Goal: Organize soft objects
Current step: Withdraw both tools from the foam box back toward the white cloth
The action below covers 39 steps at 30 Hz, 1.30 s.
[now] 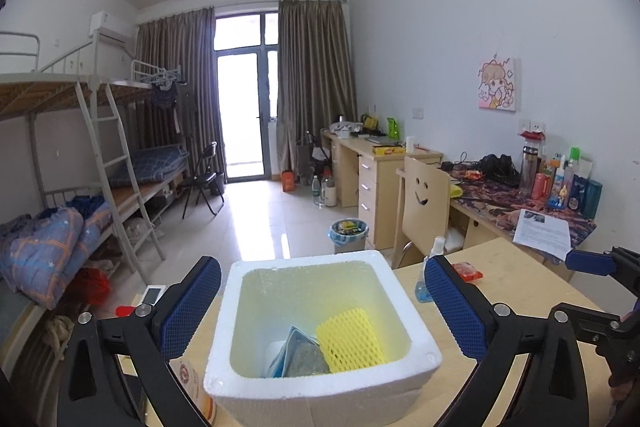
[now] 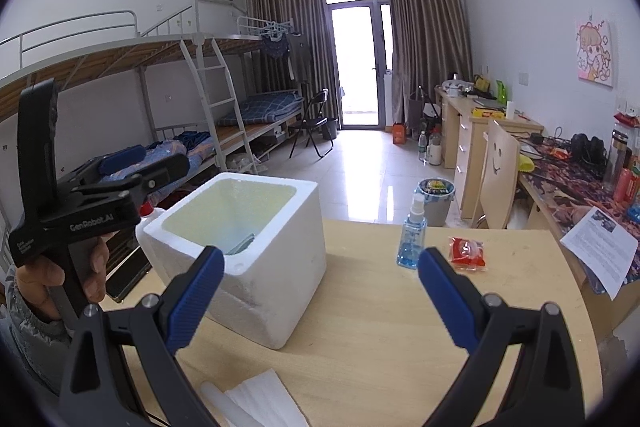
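Note:
A white foam box (image 1: pixel 320 383) stands on the wooden table (image 2: pixel 380 339). Inside it lie a yellow foam net sleeve (image 1: pixel 350 341) and a bluish-grey soft packet (image 1: pixel 300 357). My left gripper (image 1: pixel 320 303) is open and empty, held above the box with its blue pads on either side of it. My right gripper (image 2: pixel 320 291) is open and empty, to the right of the box (image 2: pixel 248 259), over the table. White foam sheets (image 2: pixel 256 403) lie at the table's near edge. The left gripper also shows in the right wrist view (image 2: pixel 120 163), beside the box.
A blue spray bottle (image 2: pixel 412 235) and a red packet (image 2: pixel 467 253) stand on the table's far side. A white jug (image 2: pixel 150 223) sits behind the box. A smiley chair (image 2: pixel 498 175), a bin (image 2: pixel 436 201) and desks lie beyond; bunk beds at left.

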Tool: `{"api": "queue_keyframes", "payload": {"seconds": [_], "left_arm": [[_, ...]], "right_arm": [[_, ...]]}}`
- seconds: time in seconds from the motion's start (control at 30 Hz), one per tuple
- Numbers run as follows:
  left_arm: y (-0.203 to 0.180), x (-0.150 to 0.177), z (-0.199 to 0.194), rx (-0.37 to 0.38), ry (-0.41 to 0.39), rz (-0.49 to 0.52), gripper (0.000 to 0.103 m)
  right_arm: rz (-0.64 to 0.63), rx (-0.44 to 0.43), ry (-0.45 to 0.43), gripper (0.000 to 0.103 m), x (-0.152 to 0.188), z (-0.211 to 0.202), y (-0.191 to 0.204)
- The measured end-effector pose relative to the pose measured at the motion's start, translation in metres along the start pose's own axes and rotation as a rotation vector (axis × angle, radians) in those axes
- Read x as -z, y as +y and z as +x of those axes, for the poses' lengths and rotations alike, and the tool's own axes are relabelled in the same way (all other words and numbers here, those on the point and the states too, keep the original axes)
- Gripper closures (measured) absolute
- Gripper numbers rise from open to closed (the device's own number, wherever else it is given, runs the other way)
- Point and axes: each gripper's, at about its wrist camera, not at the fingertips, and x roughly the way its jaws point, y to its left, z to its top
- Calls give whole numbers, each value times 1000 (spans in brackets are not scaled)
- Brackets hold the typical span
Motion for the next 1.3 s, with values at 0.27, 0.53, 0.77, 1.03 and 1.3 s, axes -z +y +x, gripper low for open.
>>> {"api": "queue_keyframes", "payload": {"seconds": [0.27,0.53,0.77,1.03,1.3], "left_arm": [[0,0,-26,-10,-28,7,1],[0,4,-62,-5,-47,2,1],[-8,10,-100,21,-71,2,1],[-8,30,-143,34,-92,-30,1],[-17,50,-170,72,-99,10,1]], "right_arm": [[-22,3,-33,4,-2,-22,15],[-37,0,-69,2,2,-49,31],[-43,-6,-91,2,12,-74,47],[-55,-9,-130,1,26,-102,62],[-38,-7,-157,1,40,-119,72]]}}
